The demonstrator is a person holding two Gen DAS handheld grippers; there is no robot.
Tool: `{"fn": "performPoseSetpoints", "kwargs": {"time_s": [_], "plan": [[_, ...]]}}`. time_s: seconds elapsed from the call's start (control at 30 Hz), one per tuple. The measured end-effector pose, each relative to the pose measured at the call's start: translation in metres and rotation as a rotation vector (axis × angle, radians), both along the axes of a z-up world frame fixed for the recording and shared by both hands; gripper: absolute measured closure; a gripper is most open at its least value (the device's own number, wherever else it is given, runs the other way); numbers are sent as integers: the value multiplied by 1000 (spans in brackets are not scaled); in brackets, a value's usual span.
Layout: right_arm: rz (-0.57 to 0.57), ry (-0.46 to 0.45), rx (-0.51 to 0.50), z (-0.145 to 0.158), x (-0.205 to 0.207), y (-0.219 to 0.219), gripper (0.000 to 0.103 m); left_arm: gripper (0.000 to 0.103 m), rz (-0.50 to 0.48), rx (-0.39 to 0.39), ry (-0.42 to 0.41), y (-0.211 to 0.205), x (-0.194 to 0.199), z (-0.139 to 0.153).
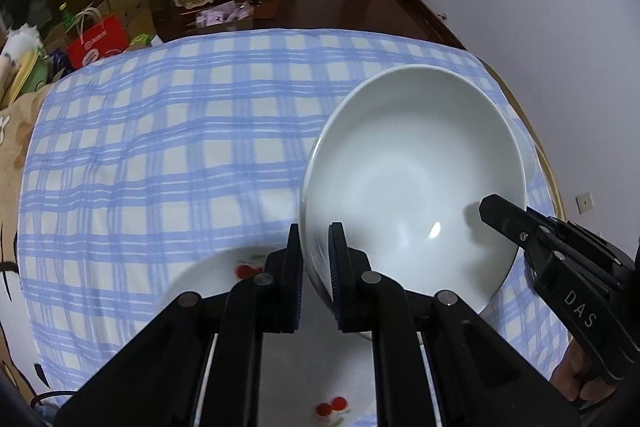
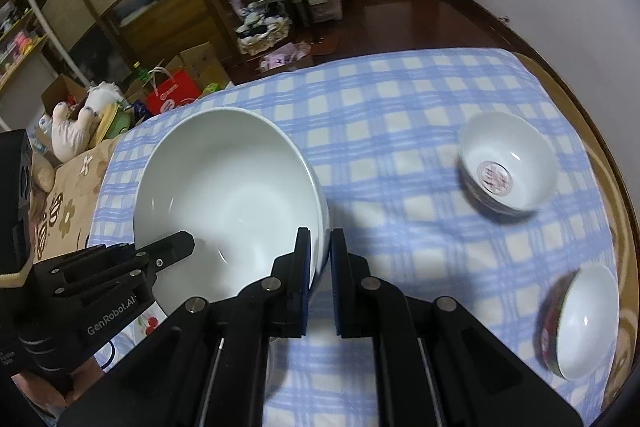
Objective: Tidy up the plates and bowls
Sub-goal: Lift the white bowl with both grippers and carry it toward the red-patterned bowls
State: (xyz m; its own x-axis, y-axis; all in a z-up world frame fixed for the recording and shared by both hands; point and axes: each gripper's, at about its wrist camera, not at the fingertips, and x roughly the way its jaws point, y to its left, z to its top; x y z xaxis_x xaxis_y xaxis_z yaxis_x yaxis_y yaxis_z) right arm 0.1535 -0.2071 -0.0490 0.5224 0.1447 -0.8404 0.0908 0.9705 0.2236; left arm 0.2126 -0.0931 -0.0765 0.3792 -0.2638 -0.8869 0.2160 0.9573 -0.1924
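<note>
A large plain white bowl [image 1: 416,179] [image 2: 228,195] is held by both grippers above the blue checked tablecloth [image 1: 160,147]. My left gripper [image 1: 315,259] is shut on its near left rim. My right gripper [image 2: 320,259] is shut on its right rim, and it also shows in the left wrist view [image 1: 508,223]. The left gripper shows in the right wrist view [image 2: 172,247] at the bowl's left rim. A white plate with cherry prints [image 1: 224,275] lies under the left gripper. A small white bowl with a red mark inside [image 2: 508,167] and a dark-sided bowl [image 2: 580,323] stand on the right.
The round table's wooden edge [image 2: 616,187] runs along the right, close to a white wall. Beyond the far edge are a red bag [image 2: 172,95], cardboard boxes, stuffed toys [image 2: 76,131] and shelves.
</note>
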Motion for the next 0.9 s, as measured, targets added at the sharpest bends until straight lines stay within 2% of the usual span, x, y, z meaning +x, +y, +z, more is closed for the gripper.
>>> {"fn": "performPoseSetpoints", "kwargs": {"time_s": [0.37, 0.6, 0.9], "plan": [[-90, 16, 3, -7, -39, -39, 92, 91, -105, 27, 13, -46, -24, -4], [-167, 34, 8, -22, -55, -60, 92, 91, -167, 40, 74, -73, -30, -30], [-223, 43, 75, -53, -65, -80, 92, 91, -208, 73, 130, -93, -30, -57]]}}
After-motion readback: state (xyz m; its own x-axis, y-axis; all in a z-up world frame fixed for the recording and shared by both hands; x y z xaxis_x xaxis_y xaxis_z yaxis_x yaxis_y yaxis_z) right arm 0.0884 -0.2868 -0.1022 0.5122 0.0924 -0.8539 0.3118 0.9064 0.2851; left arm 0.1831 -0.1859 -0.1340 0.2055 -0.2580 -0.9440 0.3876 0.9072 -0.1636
